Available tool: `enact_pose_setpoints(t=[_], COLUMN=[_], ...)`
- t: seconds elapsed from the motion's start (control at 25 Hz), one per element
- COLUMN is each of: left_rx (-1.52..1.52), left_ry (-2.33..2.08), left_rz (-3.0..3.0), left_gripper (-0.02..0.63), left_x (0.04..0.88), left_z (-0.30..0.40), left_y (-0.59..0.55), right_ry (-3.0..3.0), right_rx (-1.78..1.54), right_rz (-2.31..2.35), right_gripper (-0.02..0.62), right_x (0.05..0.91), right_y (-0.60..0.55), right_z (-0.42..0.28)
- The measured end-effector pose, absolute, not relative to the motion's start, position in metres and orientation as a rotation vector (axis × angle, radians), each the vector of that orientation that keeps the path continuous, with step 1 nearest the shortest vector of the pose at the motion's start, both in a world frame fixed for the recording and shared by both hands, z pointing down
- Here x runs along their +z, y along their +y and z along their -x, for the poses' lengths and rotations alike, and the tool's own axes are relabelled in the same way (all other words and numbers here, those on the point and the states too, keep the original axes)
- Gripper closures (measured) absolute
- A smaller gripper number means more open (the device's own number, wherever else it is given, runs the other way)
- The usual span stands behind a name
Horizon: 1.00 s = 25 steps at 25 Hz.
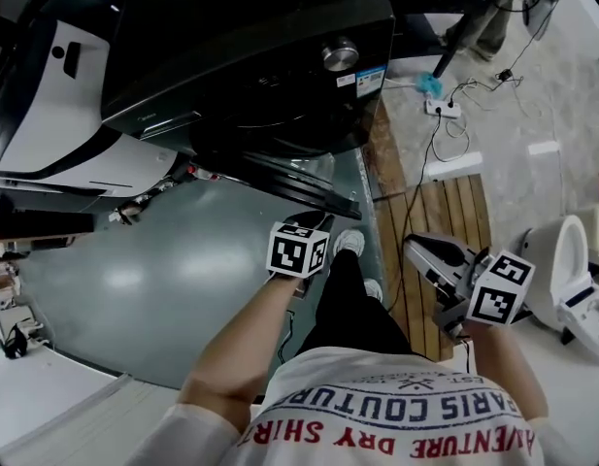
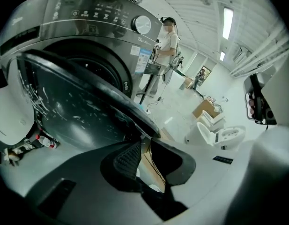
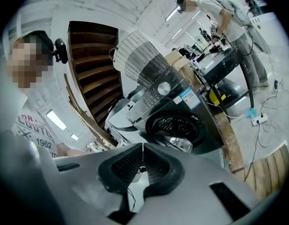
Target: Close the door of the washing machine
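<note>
- Two tongs were empty: our left tongs (image 2: 145, 142) stood slightly parted, our right tongs (image 3: 143, 149) pressed together.
- The door (image 2: 78, 107) hung swung out from the washing machine (image 1: 250, 56), its free edge just ahead of the left tongs, the nearer pair.
- We judged a push toward the drum (image 2: 100, 68) would shut it; nothing blocked the opening, and the toilet (image 1: 574, 260) stood well apart.

In my head view the left gripper (image 1: 307, 225) hides its tips behind its cube (image 1: 297, 250). The washer (image 1: 250, 56) is cut off above, and I can't read its label (image 1: 369, 83).
</note>
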<state>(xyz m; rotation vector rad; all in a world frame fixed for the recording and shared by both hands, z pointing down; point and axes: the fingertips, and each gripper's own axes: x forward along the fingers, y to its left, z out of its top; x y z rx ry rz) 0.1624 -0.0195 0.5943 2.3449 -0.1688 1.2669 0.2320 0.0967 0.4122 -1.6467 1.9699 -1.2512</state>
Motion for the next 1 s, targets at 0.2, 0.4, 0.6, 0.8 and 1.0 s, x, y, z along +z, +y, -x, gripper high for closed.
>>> enact_pose_setpoints(t=[0.2, 0.4, 0.6, 0.8, 1.0], left_rx=[1.282, 1.279, 1.247, 1.203, 1.162], left_ry=[-0.174, -0.143, -0.150, -0.171, -0.202], left_rz=[-2.356, -2.390, -2.414, -2.429, -2.460], left_gripper=[0.564, 0.574, 0.575, 0.575, 0.575], left_x=[0.595, 0.593, 0.590, 0.589, 0.585], left_z=[-0.188, -0.215, -0.248, -0.280, -0.304], left_y=[-0.036, -0.053, -0.075, -0.100, -0.127], right_ry=[1.907, 1.861, 1.829, 1.803, 1.808], right_rx=[-1.254, -1.244, -1.249, -1.267, -1.284], right_rz=[1.665, 1.679, 1.694, 1.714, 1.732], right_gripper=[0.572, 0.572, 0.572, 0.572, 0.572], right_x=[0.416, 0.418, 0.420, 0.426, 0.432], right_y=[0.090, 0.080, 0.072, 0.068, 0.063], right_z=[-0.247, -0.260, -0.270, -0.279, -0.283])
